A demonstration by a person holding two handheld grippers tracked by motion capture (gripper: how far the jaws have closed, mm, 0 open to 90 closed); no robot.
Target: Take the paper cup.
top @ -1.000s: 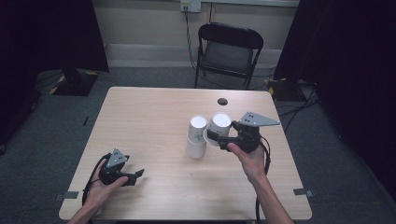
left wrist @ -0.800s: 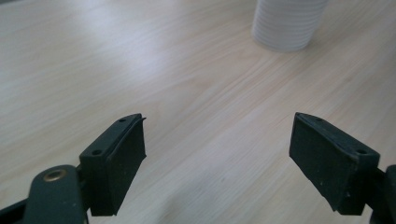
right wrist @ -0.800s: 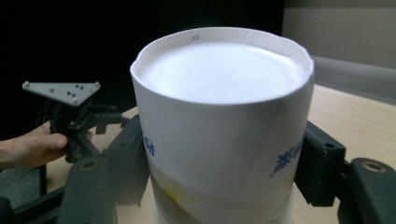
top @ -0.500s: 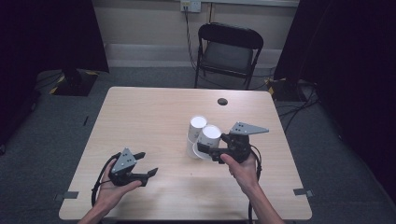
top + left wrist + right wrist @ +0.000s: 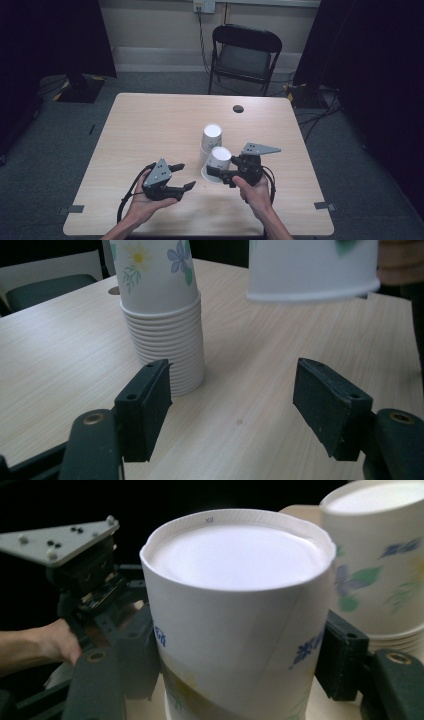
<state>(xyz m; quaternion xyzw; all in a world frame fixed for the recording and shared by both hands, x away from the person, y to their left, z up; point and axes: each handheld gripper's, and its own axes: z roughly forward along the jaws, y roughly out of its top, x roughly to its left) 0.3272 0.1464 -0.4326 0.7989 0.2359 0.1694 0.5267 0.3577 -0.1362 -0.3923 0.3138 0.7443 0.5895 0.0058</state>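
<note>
Since a moment ago, you have carried the single cup (image 5: 219, 161) off the stack of cups (image 5: 211, 140) toward your side, and your left gripper (image 5: 180, 176) has come nearer. The right gripper (image 5: 214, 173) clamps this upside-down cup just beside the stack, tilted. Left jaws stand wide open, empty. Set the rim flat before you release. The table (image 5: 150, 125) offers free wood to the left; keep away from the front edge.
</note>
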